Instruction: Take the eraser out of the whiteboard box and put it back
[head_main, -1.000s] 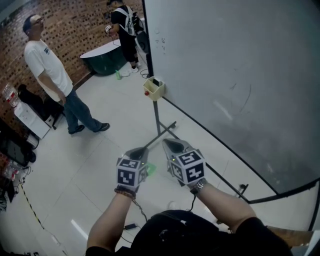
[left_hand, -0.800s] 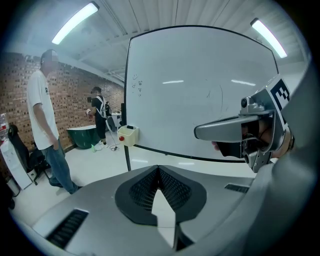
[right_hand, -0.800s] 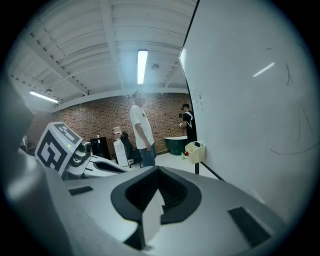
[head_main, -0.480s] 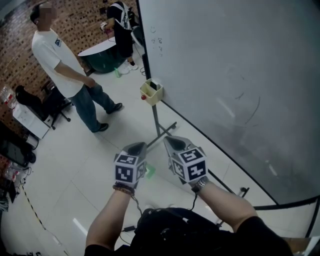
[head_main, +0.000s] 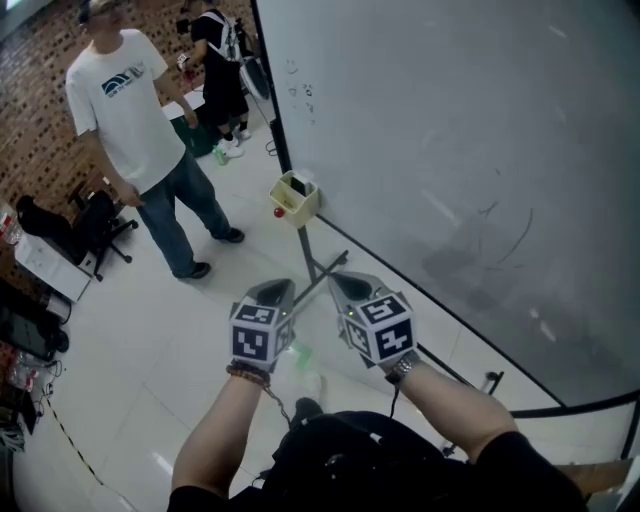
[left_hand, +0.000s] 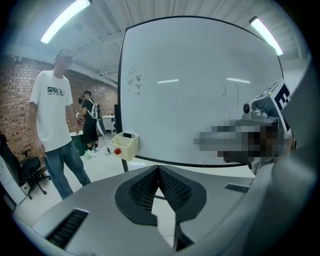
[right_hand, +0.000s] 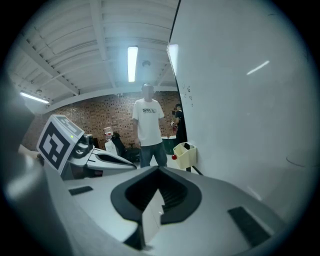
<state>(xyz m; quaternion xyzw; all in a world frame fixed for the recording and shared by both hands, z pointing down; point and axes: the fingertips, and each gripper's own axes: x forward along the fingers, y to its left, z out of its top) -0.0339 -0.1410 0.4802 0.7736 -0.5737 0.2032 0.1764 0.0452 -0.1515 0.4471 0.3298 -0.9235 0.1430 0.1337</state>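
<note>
Both arms reach out in front, side by side. The left forearm (head_main: 215, 440) and right forearm (head_main: 452, 405) each end in a gripper tipped forward and a bit down. The left gripper (head_main: 272, 295) has its jaws pressed together and empty. Same deal for the right gripper (head_main: 345, 290). They're near each other, not touching.

A person in a white T-shirt (head_main: 130, 105) and jeans stands on the white tiled floor (head_main: 140, 340), well apart from the camera; a second person in black (head_main: 215, 65) stands farther back; a brick wall (head_main: 35, 120) runs behind both; a black chair (head_main: 95, 225) sits just beside the first person; a strip light (right_hand: 132, 62) glows on the ribbed ceiling (right_hand: 75, 55).
</note>
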